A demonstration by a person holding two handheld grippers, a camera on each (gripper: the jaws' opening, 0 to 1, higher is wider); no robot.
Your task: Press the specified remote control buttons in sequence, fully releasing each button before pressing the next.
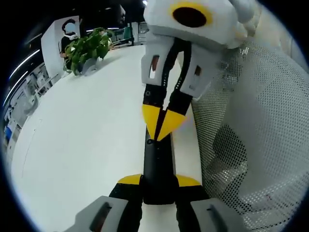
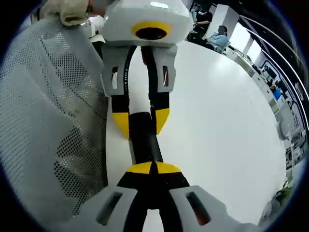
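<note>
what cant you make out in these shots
- Remote: its buttons cannot be made out in either view; the face reads plain black, and the right gripper covers its far end.
- Left gripper: clamps the remote's sides; the near end sits hidden between the jaws.
- Plant: its pot is too small to tell.
</note>
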